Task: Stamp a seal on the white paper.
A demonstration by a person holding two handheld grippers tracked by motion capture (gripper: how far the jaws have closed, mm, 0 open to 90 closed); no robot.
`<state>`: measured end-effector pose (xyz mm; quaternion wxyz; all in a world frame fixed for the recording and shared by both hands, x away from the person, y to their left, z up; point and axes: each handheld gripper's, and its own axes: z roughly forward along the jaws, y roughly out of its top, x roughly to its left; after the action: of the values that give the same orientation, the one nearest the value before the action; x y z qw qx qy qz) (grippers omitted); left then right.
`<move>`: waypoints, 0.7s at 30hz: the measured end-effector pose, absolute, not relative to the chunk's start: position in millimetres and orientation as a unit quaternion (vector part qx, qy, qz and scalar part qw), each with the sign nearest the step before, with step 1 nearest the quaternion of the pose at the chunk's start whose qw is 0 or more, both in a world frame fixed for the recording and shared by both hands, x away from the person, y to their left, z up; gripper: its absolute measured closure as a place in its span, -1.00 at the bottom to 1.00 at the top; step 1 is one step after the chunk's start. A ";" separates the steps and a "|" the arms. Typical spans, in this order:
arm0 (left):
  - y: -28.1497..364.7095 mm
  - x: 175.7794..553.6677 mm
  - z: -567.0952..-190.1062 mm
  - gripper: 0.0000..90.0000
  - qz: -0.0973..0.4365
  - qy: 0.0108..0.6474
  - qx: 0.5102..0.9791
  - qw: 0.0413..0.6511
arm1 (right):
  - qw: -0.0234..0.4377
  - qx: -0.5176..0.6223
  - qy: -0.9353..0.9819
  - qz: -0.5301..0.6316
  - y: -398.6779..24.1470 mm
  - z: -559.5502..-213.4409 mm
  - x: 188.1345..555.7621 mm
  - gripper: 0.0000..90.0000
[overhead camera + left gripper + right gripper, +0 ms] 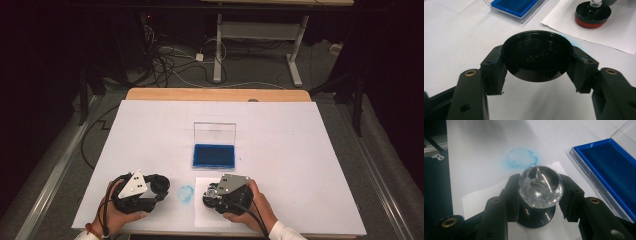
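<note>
A round stamp with a clear faceted knob (pixel 540 186) and a black base with a red underside (pixel 592 13) stands on a white paper sheet (pixel 599 35). My right gripper (pixel 540 192) is shut on the stamp's neck just under the knob, near the table's front edge (pixel 212 195). My left gripper (pixel 537 65) is shut on a black round cap (pixel 537 56), its hollow side facing the camera. In the high view that cap (pixel 160 185) sits left of the stamp. A blue ink pad (pixel 214 155) lies in a clear case with its lid (pixel 215 132) raised.
A blue ring-shaped ink stain (pixel 186 193) marks the white table cover (pixel 300 150) between the two grippers. The ink pad case stands just beyond the paper sheet (pixel 200 215). Beyond the table's wooden far edge (pixel 215 94) lie cables and desk legs on the floor.
</note>
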<state>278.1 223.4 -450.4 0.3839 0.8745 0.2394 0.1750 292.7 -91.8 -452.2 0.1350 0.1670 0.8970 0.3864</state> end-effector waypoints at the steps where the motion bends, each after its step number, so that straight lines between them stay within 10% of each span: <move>1: 223.8 278.3 -450.2 -0.18 0.176 0.240 0.874 0.384 | 0.132 0.172 0.895 0.390 -92.8 -451.9 293.6 0.27; 21: 225.4 279.2 -450.2 -0.18 0.176 0.239 0.874 0.384 | 0.156 0.192 0.851 0.464 -123.3 -401.6 294.4 0.27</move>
<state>279.2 225.4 -450.2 0.3843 0.8741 0.2390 0.1763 294.4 -123.3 -401.6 0.1555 0.1924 0.8507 0.4638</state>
